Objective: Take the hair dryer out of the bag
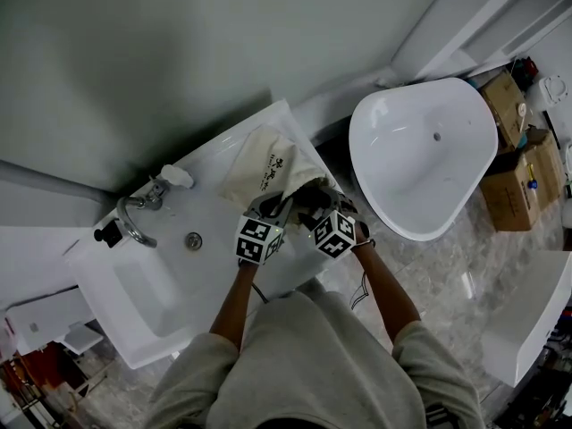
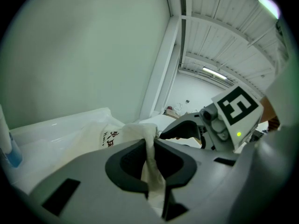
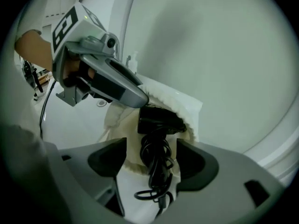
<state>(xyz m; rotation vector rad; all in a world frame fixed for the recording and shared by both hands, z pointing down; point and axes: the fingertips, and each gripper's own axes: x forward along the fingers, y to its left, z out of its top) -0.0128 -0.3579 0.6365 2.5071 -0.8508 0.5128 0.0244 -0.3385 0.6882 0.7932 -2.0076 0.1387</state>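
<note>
Nearest, left claw [image 2: 148, 158] clenched on a fold of the cream cloth drawstring bag [image 2: 110, 136]. Beside it, right claw [image 3: 152, 158] released, jaws wide on either side of a coiled black cord [image 3: 156, 169]. Just beyond, black plastic hair dryer [image 3: 156, 120] lying in the bag's open mouth. Beneath, white washbasin surface [image 1: 210, 204]; farther left, chrome tap [image 1: 134, 222].

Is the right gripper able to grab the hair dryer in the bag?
Probably yes. The left gripper pinches the bag open at its rim, and the hair dryer pokes out between the wide-open jaws of the right gripper, nothing blocking.
</note>
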